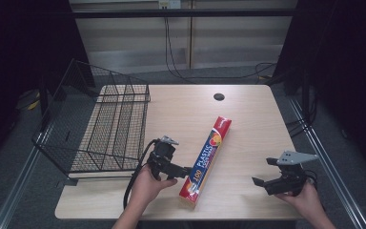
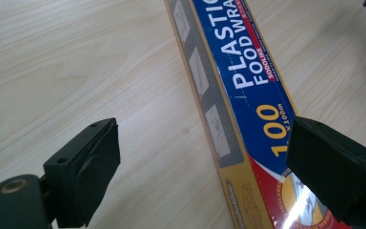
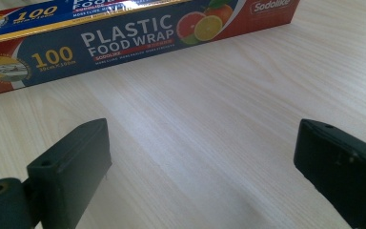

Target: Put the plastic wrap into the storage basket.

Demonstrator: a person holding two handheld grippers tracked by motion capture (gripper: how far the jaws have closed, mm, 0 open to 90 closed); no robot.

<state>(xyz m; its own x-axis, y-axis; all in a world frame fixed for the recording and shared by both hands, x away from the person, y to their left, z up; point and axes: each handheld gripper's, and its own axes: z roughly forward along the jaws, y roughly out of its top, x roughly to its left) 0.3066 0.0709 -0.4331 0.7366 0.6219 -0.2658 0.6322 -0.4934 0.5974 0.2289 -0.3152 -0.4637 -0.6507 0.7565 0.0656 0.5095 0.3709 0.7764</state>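
Open tabletop (image 1: 252,143) right of the food-wrap box (image 1: 207,155) (wire basket (image 1: 109,129) crowding the left)

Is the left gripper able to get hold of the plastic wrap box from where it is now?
Probably yes. The left gripper stands open right at the near end of the plastic wrap box, with the box's edge already between its jaws in the left gripper view and only bare table around it.

The long blue-and-red cardboard plastic-wrap box (image 1: 207,160) has a glossy printed skin (glare shows near its end). The pale wood-grain table (image 1: 248,124) is smooth and matt. The black wire basket (image 1: 102,131) is thin metal mesh. The black gripper jaws look like matt plastic.
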